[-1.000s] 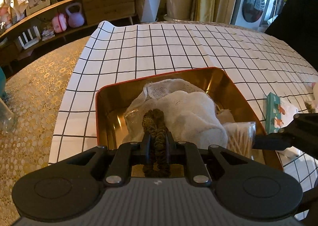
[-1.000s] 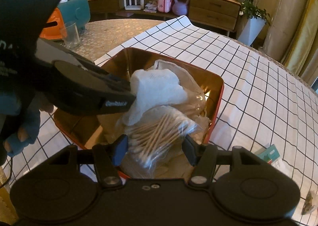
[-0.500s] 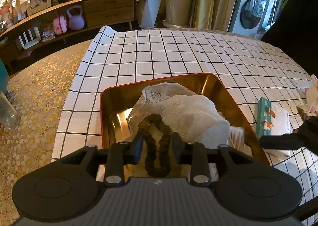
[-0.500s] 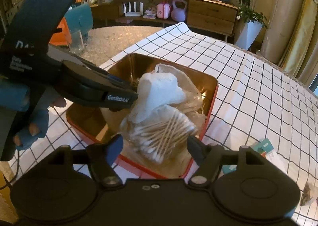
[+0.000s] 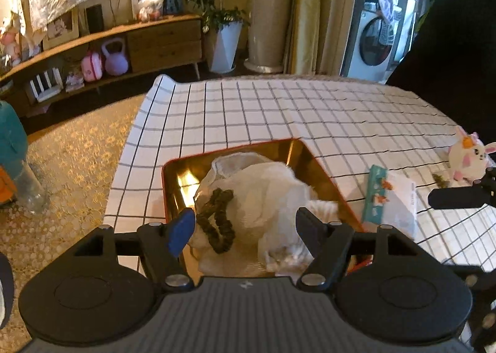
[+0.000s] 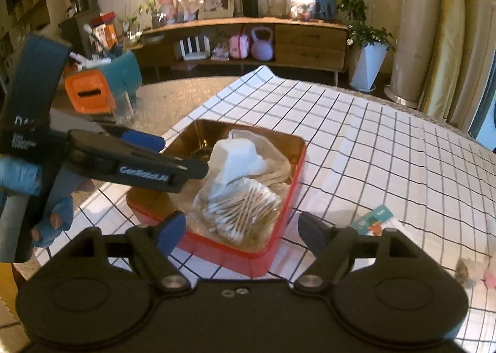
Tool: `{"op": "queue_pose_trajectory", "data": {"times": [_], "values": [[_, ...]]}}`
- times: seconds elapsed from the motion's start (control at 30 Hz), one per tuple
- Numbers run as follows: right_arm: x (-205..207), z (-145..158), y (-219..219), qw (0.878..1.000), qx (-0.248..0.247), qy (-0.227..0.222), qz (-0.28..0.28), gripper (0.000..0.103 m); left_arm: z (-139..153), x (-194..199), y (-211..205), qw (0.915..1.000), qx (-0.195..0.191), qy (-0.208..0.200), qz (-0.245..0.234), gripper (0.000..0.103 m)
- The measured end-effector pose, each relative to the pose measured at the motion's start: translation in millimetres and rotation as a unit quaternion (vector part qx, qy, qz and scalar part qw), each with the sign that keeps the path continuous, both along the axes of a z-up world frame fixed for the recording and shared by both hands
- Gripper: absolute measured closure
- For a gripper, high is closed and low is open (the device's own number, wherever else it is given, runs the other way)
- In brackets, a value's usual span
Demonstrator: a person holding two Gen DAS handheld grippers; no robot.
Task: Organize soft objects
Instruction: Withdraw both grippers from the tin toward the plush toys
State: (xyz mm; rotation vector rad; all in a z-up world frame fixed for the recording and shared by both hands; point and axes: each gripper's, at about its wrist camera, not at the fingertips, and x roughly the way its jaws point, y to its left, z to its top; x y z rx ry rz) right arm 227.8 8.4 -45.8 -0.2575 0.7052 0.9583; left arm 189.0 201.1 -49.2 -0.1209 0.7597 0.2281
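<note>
A red tin with a gold inside (image 5: 322, 168) (image 6: 291, 179) sits on the checked cloth. In it lie a white cloth (image 5: 266, 188) (image 6: 235, 160), a dark olive scrunchie (image 5: 217, 216) on top of the cloth, and a clear bag of cotton swabs (image 6: 241, 213). My left gripper (image 5: 248, 225) is open above the tin's near side, with the scrunchie lying free between its fingers. My right gripper (image 6: 241, 232) is open and empty, just short of the tin's near edge, with the swab bag beyond it. The left gripper also shows in the right wrist view (image 6: 173, 160).
A tissue pack (image 5: 390, 198) (image 6: 375, 219) lies right of the tin. A small white plush bunny (image 5: 468, 157) sits further right. A glass (image 5: 29, 188) and a teal and orange box (image 6: 102, 86) stand on the gold tablecloth to the left.
My left gripper opened and let the scrunchie drop onto the white cloth. My right gripper opened wider, leaving the swab bag in the tin. Both grippers rose and drew back.
</note>
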Motion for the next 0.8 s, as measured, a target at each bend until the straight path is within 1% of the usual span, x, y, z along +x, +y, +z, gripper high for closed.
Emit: {"op": "queue_pose_trajectory", "data": {"times": [0.03,0.2,0.27,0.47,0.63,0.67,0.73,0.8], "values": [[-1.7,3.8,-6.5,1.0,0.006,-0.001,-0.004,0.02,4.8,-3.1,-3.6,1.0,0.001,-0.005,-0.003,0.032],[-9.8,21.0,-32.7,0.999,0.034,-0.002,-0.019,0.018,27.2,-17.1,-26.2,0.9992,0.019,-0.028,-0.019,0.031],[-13.1,27.7,-44.9,0.999,0.045,-0.003,-0.023,0.018,36.5,-22.6,-38.5,0.9984,0.026,-0.038,-0.031,0.025],[-21.5,40.1,-74.8,0.996,0.071,-0.005,-0.044,0.013,53.9,-34.9,-74.1,0.9957,0.037,-0.052,-0.067,0.024],[-28.5,46.9,-102.8,0.995,0.085,-0.014,-0.057,0.009,61.3,-39.2,-106.6,0.9926,0.03,-0.062,-0.1,0.023],[-29.5,48.6,-110.2,0.994,0.088,-0.017,-0.059,0.009,62.2,-39.3,-112.7,0.992,0.025,-0.064,-0.106,0.022],[-30.9,50.0,-122.7,0.993,0.093,-0.022,-0.07,0.008,64.1,-38.8,-124.9,0.991,0.014,-0.067,-0.115,0.017],[-32.2,51.2,-135.1,0.992,0.1,-0.022,-0.078,0.008,65.7,-38.7,-136.8,0.9896,0.002,-0.073,-0.124,0.016]]}}
